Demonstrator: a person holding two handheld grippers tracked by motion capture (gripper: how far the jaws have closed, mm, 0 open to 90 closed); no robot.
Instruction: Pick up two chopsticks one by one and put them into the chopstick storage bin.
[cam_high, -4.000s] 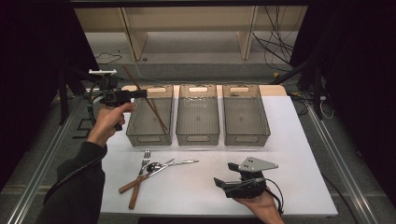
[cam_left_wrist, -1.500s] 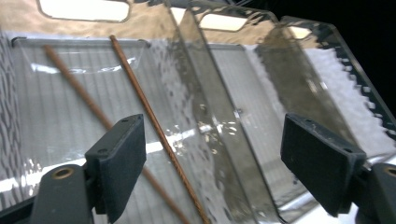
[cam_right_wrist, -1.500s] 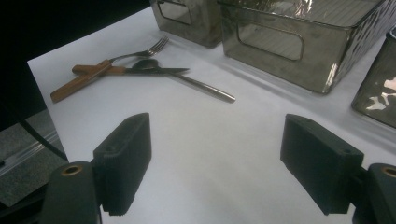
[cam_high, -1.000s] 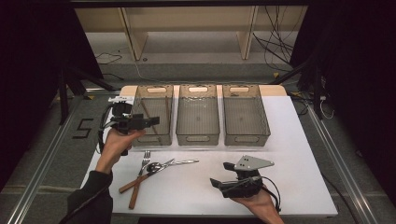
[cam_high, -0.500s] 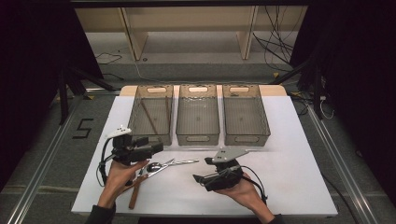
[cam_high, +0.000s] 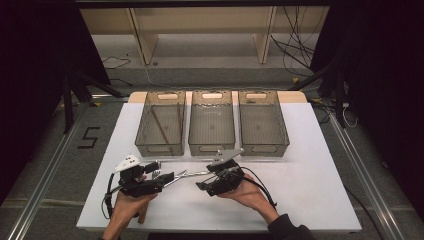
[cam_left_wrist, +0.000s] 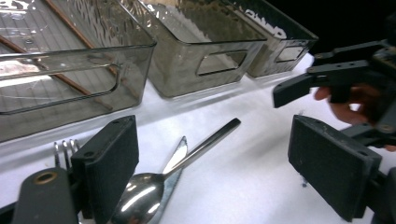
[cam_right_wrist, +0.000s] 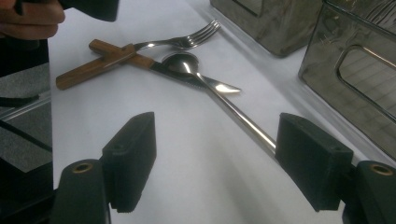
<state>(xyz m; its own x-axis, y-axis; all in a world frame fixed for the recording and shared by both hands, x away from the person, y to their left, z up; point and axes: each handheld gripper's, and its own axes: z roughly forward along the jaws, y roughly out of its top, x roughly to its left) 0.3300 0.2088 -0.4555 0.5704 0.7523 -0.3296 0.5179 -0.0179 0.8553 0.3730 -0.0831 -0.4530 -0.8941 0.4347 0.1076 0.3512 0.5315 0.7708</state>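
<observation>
The jaws of the right gripper (cam_right_wrist: 215, 158) are spread wide, with nothing pinched between them; they have just been closing a little. The handle end of a steel spoon (cam_right_wrist: 219, 95) is seen against the inner edge of the right-hand jaw in the right gripper view, though contact cannot be told. The spoon lies flat on the white table (cam_high: 310, 170), its bowl resting across the blade of a wooden-handled knife (cam_right_wrist: 121, 58). A wooden-handled fork (cam_right_wrist: 187, 41) is crossed over the knife just beyond, its tines pointing toward the bins.

The jaws of the left gripper (cam_left_wrist: 210, 163) are also spread wide and hold nothing. In the left gripper view the spoon (cam_left_wrist: 187, 158) and the knife blade lie between and just ahead of them on the table, with fork tines (cam_left_wrist: 63, 151) just beside the left-hand jaw.

In the high view, the left gripper (cam_high: 167, 180) and the right gripper (cam_high: 202, 186) are held low over the near part of the table, facing each other, with the cutlery between them. Three clear bins stand in a row at the far side: the left bin (cam_high: 142, 135) holds two thin brown sticks, then come the middle bin (cam_high: 195, 135) and the right bin (cam_high: 282, 135).
</observation>
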